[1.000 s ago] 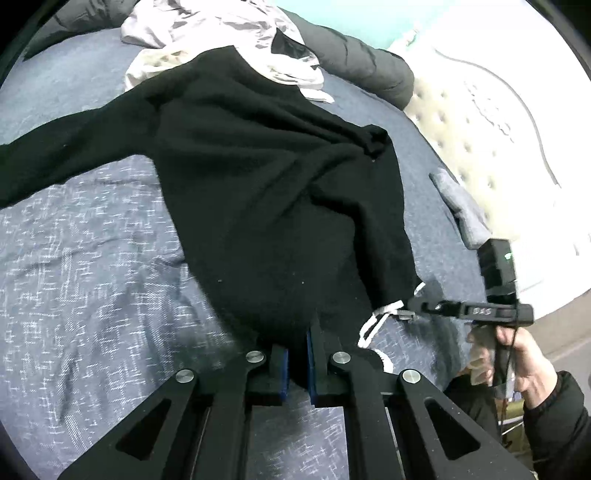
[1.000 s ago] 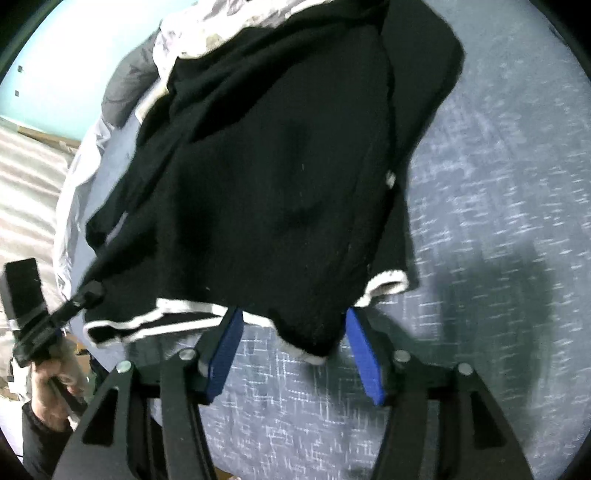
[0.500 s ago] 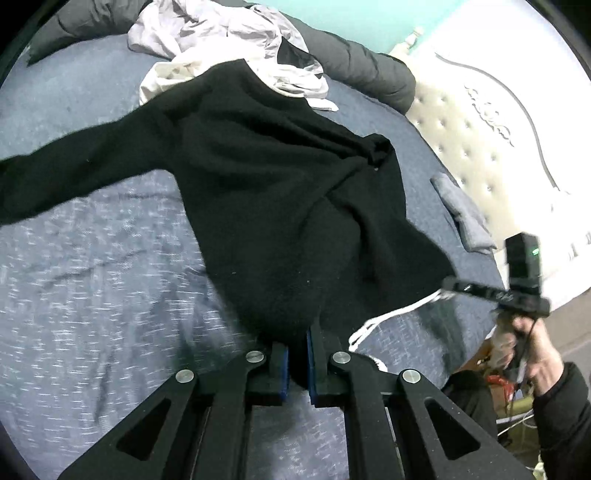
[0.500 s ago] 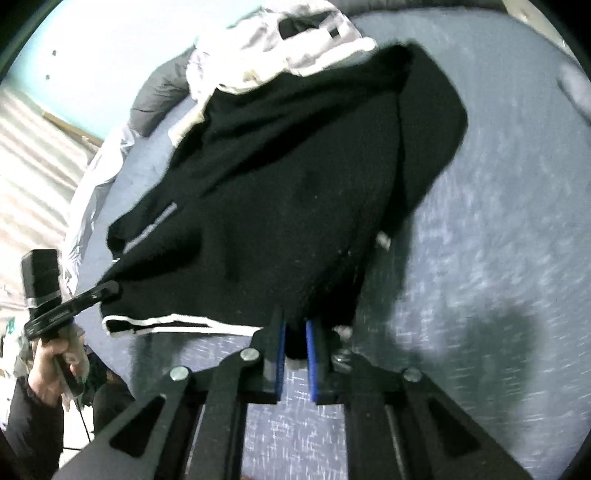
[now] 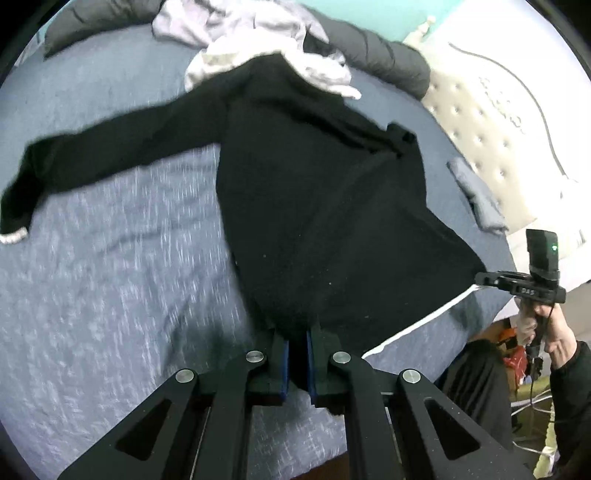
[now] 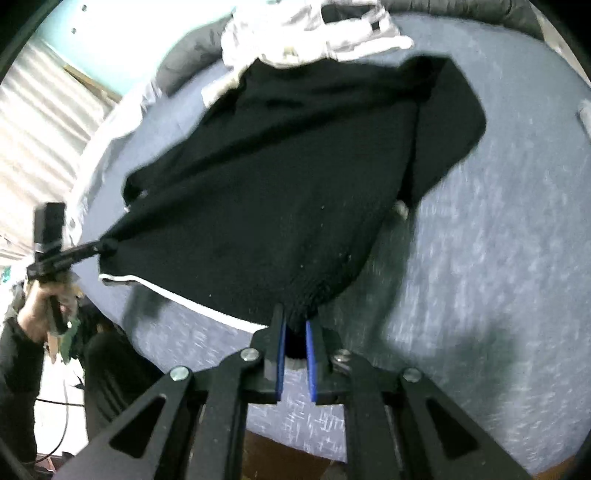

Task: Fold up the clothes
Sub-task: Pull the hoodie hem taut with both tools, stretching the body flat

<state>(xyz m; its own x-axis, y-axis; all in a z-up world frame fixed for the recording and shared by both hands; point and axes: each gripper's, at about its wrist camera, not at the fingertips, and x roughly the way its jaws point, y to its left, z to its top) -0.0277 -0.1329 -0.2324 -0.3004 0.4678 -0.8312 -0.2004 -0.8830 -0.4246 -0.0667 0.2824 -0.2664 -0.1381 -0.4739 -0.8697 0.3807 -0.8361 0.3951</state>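
Note:
A black sweater with a white-trimmed hem lies spread over the blue bed, one sleeve stretched out to the left. My left gripper is shut on the hem's near corner. My right gripper is shut on the other hem corner. The hem hangs taut between the two, lifted off the bed. In the left wrist view the right gripper shows at the right edge, held by a hand. The right wrist view shows the left gripper gripping the sweater at the far left.
A heap of pale clothes lies at the head of the bed, by a dark grey bolster. A folded grey piece rests near the tufted headboard. Cables and clutter lie on the floor beyond the bed's edge.
My right gripper has closed on the hem corner that lay between its open jaws. Both grippers have risen and drawn apart, pulling the hem taut and dragging the sweater toward me.

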